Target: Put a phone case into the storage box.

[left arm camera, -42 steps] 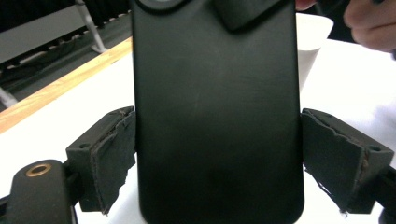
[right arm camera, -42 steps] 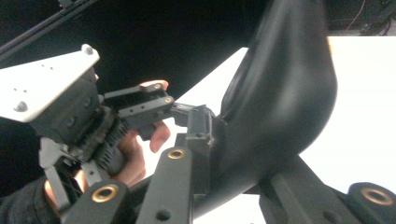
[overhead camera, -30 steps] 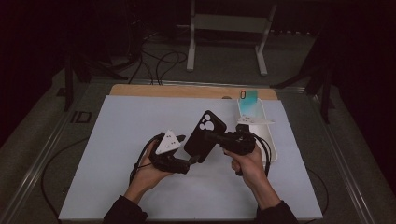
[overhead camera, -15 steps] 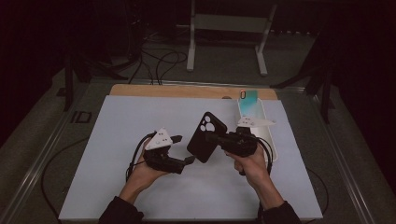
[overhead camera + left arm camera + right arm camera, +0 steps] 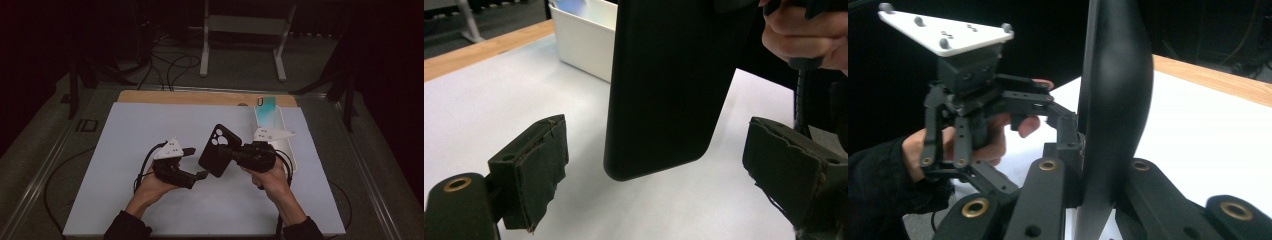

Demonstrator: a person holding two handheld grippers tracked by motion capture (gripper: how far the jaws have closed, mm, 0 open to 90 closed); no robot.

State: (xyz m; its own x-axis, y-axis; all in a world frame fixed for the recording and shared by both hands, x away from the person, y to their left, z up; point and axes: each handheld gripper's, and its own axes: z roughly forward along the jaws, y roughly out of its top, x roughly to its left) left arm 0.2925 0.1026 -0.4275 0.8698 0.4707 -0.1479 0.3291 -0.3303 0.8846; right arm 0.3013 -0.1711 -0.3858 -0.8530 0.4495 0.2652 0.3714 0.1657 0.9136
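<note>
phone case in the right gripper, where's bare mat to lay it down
The white mat is bare left of the left gripper, up to the wooden strip, and along the near edge between the forearms. It is crowded at right, around the white tray, right gripper and phone case.

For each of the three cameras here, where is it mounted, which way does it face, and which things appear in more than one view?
High view: above the person's side, looking forward and down on the table; both forearms enter below, left gripper, right gripper.
Left gripper view: rides the left gripper, looking past its open jaws at the black phone case; the right hand shows.
Right gripper view: rides the right gripper, shut on the case; left hand beyond.
Shared: case and white tray.
</note>
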